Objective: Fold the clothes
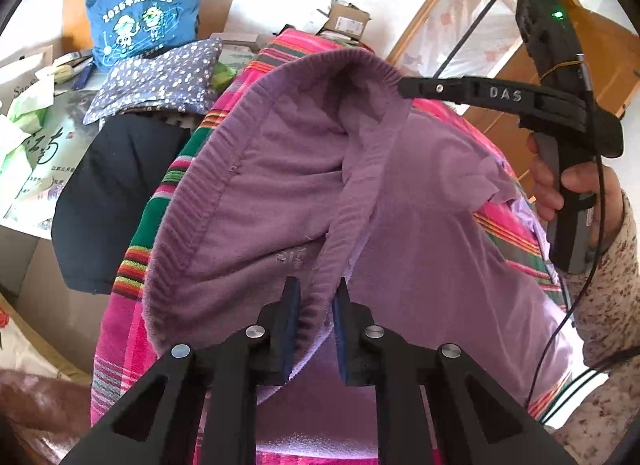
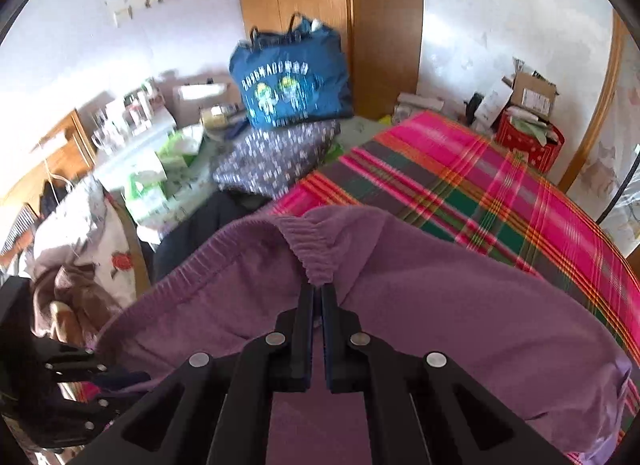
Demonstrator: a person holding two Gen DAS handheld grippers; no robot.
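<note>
A purple fleece garment with a ribbed elastic band is held up over a bed covered by a pink striped blanket. My left gripper is closed on the ribbed band at the near side, the cloth filling its narrow gap. My right gripper is shut on the band at its far side; it also shows in the left wrist view, held by a hand. The band stretches between them and the garment hangs down.
A blue tote bag and a purple floral pillow sit at the bed's far end. A dark garment lies on the left. Boxes and packets crowd the left side. A wooden wardrobe stands behind.
</note>
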